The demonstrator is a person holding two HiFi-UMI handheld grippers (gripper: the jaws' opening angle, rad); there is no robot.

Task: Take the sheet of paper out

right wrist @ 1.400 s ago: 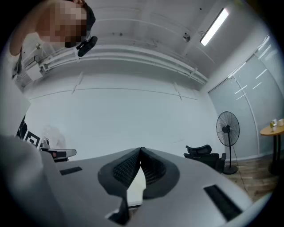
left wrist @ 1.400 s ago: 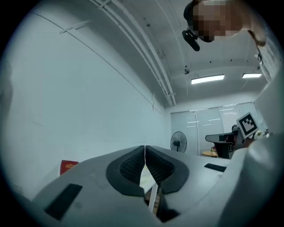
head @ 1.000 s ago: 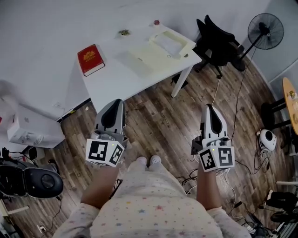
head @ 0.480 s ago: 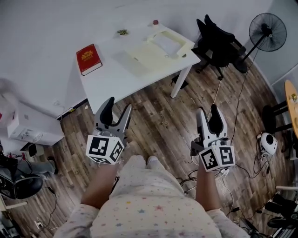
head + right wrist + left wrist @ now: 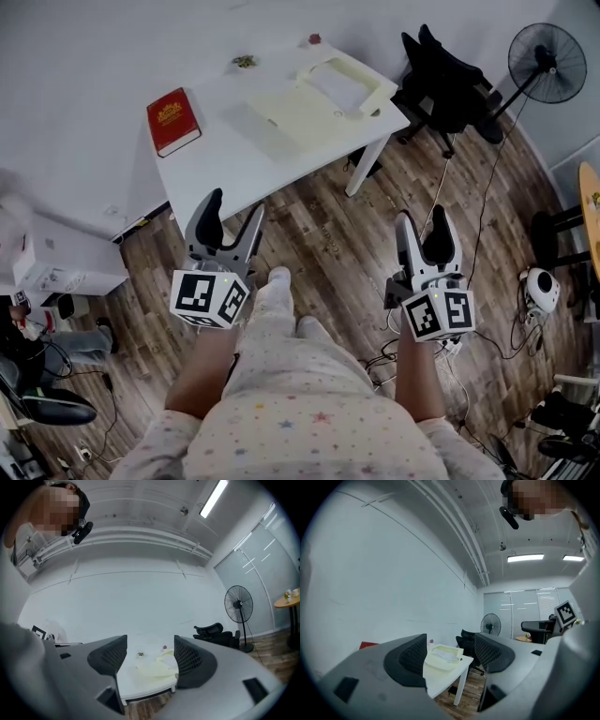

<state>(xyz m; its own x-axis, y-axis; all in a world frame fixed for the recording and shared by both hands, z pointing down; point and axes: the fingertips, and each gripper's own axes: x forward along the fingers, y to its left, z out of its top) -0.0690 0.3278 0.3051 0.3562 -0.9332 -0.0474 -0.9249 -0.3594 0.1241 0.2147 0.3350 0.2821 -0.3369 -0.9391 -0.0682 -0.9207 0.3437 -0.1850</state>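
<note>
The head view looks steeply down at the distant tabletop (image 5: 225, 159), which both gripper views also face, roughly level.

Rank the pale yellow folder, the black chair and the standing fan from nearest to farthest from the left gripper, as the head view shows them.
From the left gripper:
1. pale yellow folder, on the table just ahead.
2. black chair, right of the table.
3. standing fan, far right.

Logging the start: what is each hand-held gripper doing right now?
Left hand-held gripper: open, empty.
Right hand-held gripper: open, empty.
</note>
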